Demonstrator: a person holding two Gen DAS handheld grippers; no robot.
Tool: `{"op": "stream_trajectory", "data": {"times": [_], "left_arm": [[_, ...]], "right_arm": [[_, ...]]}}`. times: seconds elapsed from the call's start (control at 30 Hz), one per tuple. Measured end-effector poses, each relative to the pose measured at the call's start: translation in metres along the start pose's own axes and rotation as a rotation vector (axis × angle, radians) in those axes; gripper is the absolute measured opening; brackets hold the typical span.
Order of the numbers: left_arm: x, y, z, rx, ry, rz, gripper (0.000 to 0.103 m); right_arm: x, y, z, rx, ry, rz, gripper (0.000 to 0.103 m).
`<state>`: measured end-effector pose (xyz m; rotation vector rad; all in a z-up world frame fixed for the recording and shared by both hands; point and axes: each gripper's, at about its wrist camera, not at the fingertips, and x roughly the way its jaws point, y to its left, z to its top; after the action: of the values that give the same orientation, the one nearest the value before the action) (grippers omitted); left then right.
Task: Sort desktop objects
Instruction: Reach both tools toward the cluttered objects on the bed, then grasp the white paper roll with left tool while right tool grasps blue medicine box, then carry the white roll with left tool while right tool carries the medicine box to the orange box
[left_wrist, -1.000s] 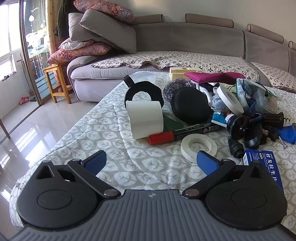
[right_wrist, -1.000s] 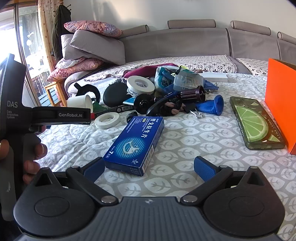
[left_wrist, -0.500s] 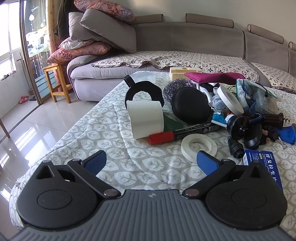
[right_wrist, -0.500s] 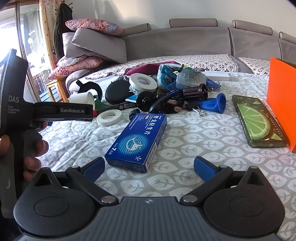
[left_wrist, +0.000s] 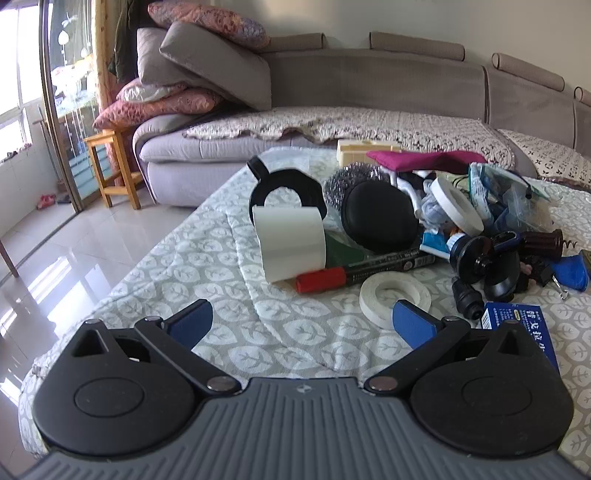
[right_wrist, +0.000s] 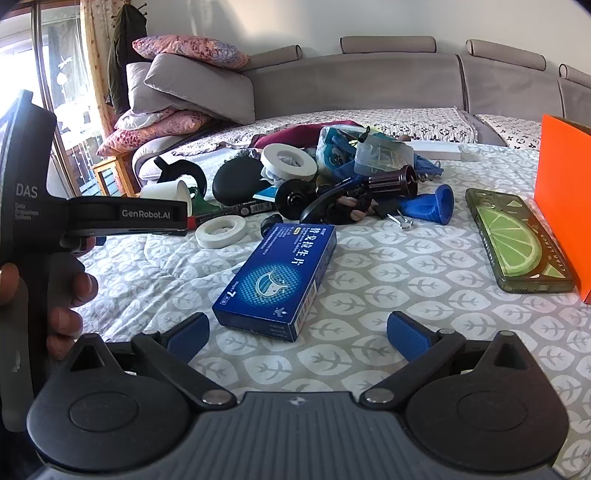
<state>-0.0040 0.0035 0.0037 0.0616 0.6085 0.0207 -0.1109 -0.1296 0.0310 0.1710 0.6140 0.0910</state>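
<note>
Both my grippers empty, jaws wide apart over the leaf-print cloth (right_wrist: 406, 266)

My right gripper (right_wrist: 297, 332) has the blue box (right_wrist: 279, 275) just ahead at 12 o'clock, phone case (right_wrist: 517, 242) at 2, orange box (right_wrist: 563, 199) beyond; my left gripper (left_wrist: 301, 321) sees tape ring (left_wrist: 394, 297) at 1, red-capped marker (left_wrist: 364, 271) behind it, clutter pile (left_wrist: 461, 225) at 1 o'clock

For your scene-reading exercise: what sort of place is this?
Most likely a home living room: a long grey sofa with stacked cushions, a tiled floor and household clutter on a cloth-covered table.
</note>
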Motion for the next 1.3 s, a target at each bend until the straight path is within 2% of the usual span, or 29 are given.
{"op": "stream_trajectory", "data": {"times": [0.2,0.37,0.43,0.53,0.7,0.8,0.9,0.93,1.0,1.03,1.07,1.1,1.3], "left_arm": [[-0.009,0.0,0.012,0.028,-0.114,-0.027,0.103],[0.01,0.009,0.018,-0.004,-0.092,-0.038,0.103],[0.017,0.011,0.02,-0.009,-0.093,-0.032,0.098],[0.028,0.01,0.022,-0.002,-0.095,-0.034,0.098],[0.034,0.008,0.021,-0.023,-0.06,-0.037,0.086],[0.034,0.007,0.023,-0.026,-0.049,-0.041,0.076],[0.038,0.01,0.023,-0.045,-0.005,-0.034,0.055],[0.041,0.011,0.023,-0.052,0.016,-0.032,0.043],[0.043,0.014,0.023,-0.063,0.045,-0.039,0.043],[0.043,0.014,0.023,-0.069,0.048,-0.04,0.043],[0.042,0.014,0.023,-0.07,0.047,-0.04,0.043],[0.04,0.015,0.023,-0.074,0.045,-0.039,0.043],[0.023,0.017,0.025,-0.097,-0.009,-0.038,0.042]], "right_arm": [[0.005,-0.001,0.018,-0.014,-0.041,-0.019,0.103],[0.021,0.004,0.026,-0.03,-0.05,-0.012,0.103],[0.027,0.008,0.027,-0.035,-0.042,-0.008,0.103],[0.036,0.011,0.026,-0.033,-0.024,-0.009,0.103],[0.05,0.016,0.026,-0.04,0.029,-0.034,0.103],[0.053,0.02,0.031,-0.04,0.03,-0.038,0.103],[0.058,0.028,0.036,-0.067,0.041,-0.051,0.103],[0.062,0.032,0.035,-0.086,0.065,-0.065,0.103],[0.066,0.034,0.032,-0.102,0.09,-0.08,0.094],[0.063,0.035,0.031,-0.112,0.074,-0.089,0.087],[0.06,0.034,0.031,-0.111,0.06,-0.094,0.068],[0.058,0.033,0.032,-0.109,0.053,-0.095,0.055],[0.052,0.025,0.034,-0.103,0.041,-0.071,0.055]]}}
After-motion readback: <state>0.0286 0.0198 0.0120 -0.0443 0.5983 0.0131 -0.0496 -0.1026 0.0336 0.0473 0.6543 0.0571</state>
